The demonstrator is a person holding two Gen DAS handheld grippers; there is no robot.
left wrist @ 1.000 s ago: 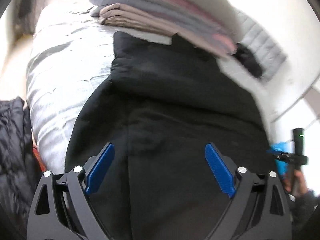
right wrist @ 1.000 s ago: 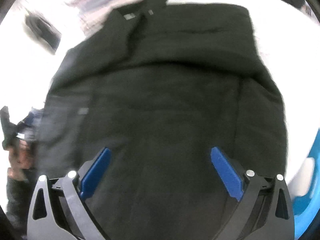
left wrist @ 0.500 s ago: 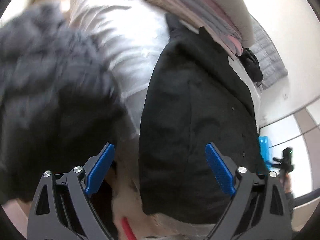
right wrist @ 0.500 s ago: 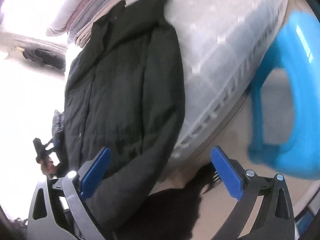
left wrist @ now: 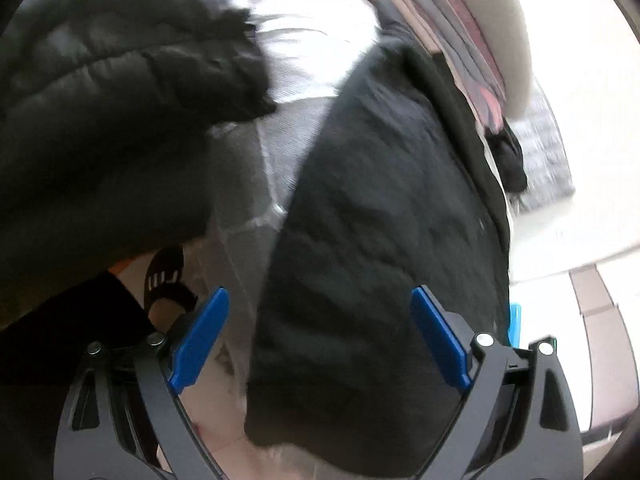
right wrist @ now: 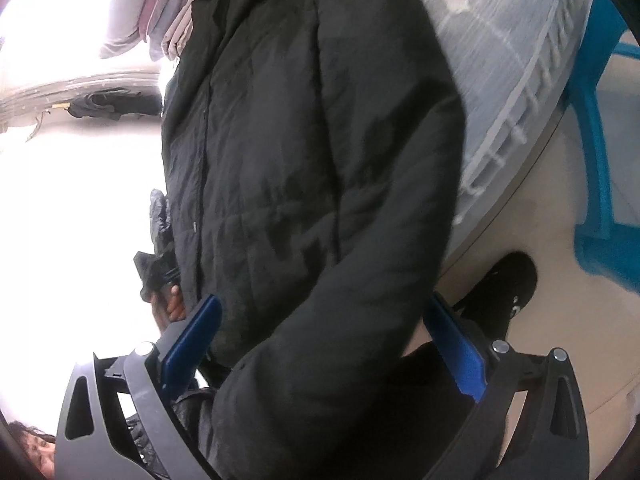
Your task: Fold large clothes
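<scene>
A black padded jacket [left wrist: 380,240] lies lengthwise on a white plastic-wrapped mattress [left wrist: 304,64], collar toward a stack of folded clothes. In the right wrist view the jacket [right wrist: 304,168] fills the middle, front up, with one sleeve hanging over the mattress edge [right wrist: 516,80]. My left gripper [left wrist: 320,336] is open and empty over the jacket's lower hem and side edge. My right gripper [right wrist: 324,340] is open and empty, its jaws either side of the hanging sleeve near the cuff.
A second dark quilted garment [left wrist: 112,112] bulges at the left of the mattress. Folded clothes [left wrist: 460,20] are stacked at the far end. A blue plastic stool [right wrist: 600,184] stands on the floor beside the bed. A black shoe [right wrist: 504,292] is below.
Both grippers have pulled back and swung down toward the near end of the jacket; the views tilted from above the jacket to its sides. Both jaws stayed open.
</scene>
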